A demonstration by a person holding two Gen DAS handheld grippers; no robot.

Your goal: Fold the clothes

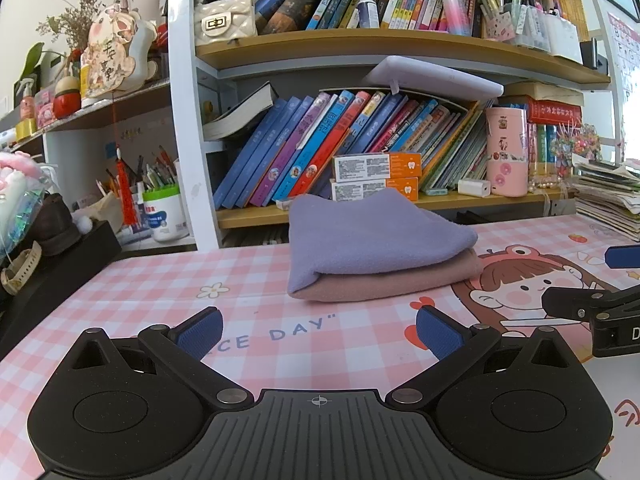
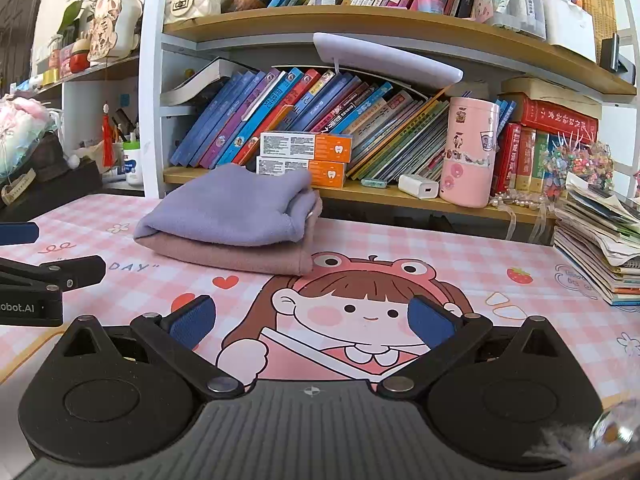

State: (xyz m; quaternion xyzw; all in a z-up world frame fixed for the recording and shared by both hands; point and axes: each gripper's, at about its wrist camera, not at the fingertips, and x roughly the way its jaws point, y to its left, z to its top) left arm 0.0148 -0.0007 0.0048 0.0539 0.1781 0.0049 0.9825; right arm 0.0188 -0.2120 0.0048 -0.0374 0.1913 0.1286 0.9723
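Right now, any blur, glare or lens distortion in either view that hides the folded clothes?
Left wrist view: the folded clothes are sharp; shelves bow from fisheye; window glare at the right edge. Right wrist view: the stack is clear; a blurred smudge sits in the bottom-right corner, off the clothes.

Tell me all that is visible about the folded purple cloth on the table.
The soft, fleece-like purple cloth is folded into a thick rounded bundle. It lies flat on top of a folded dusty-pink cloth, which rests on the pink checked table mat in front of the bookshelf. Neither claw touches it; both are open and apart from it.
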